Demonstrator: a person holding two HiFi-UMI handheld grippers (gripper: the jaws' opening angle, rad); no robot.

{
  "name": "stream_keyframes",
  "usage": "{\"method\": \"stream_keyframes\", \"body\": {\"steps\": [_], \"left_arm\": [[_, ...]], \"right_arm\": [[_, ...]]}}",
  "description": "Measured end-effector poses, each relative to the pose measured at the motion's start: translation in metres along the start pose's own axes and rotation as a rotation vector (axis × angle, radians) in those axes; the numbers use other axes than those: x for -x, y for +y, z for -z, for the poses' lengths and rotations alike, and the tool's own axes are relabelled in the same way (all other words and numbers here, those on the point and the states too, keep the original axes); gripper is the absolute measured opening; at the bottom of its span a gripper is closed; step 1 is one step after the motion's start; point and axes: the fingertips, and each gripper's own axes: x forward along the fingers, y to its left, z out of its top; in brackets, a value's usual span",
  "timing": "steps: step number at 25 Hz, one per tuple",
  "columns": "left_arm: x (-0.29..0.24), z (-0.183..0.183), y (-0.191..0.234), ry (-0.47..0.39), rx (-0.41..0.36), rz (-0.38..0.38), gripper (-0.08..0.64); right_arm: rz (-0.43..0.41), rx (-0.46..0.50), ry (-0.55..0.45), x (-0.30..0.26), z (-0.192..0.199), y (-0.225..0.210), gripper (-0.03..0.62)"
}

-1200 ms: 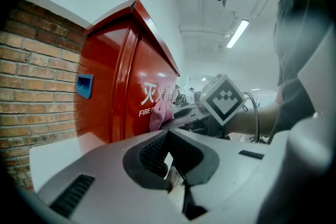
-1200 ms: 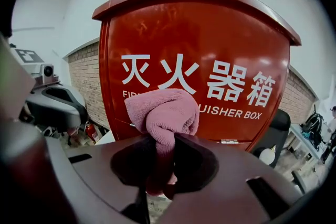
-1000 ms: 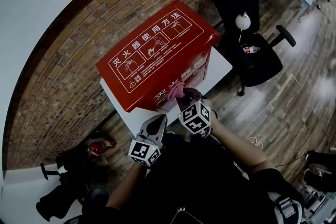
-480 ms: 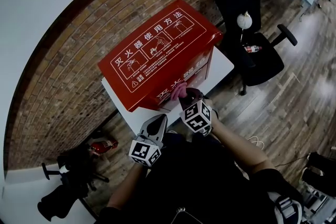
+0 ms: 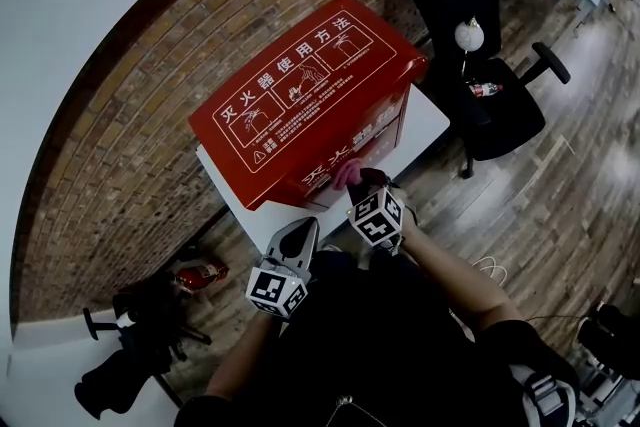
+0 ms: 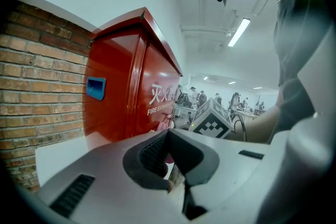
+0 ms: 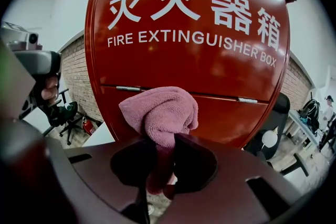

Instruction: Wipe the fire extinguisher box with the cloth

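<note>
A red fire extinguisher box (image 5: 310, 105) stands on a white desk (image 5: 428, 120) against a brick wall (image 5: 120, 145), seen from above. Its lid, printed with white characters and instruction diagrams, is closed, and so is the front door, so nothing inside it shows. In the left gripper view a blue recessed handle (image 6: 96, 87) is set into the box's side.

The right tongs (image 5: 358, 183), at 6 o'clock from the box in the head view, are clamped on a pink cloth (image 7: 160, 110). A strip of the cloth runs down between the jaws and a bunched wad bulges above them. The wad rests against the lower front panel of the box, just beneath the hinged seam.

The left tongs (image 5: 300, 231) hover at 7 o'clock from the right tongs, off the front edge of the desk. Their jaws are pressed together with nothing between them, and they touch neither box nor cloth.

A black office chair (image 5: 480, 45) stands at 2 o'clock from the box
</note>
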Motion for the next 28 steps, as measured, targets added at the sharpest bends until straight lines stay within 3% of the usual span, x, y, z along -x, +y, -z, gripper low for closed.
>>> {"method": "stream_keyframes", "body": {"steps": [28], "left_arm": [[0.008,0.006,0.001,0.03,-0.001,-0.019,0.02]], "right_arm": [[0.005,-0.016,0.01,-0.041,0.048,0.008,0.084]]}}
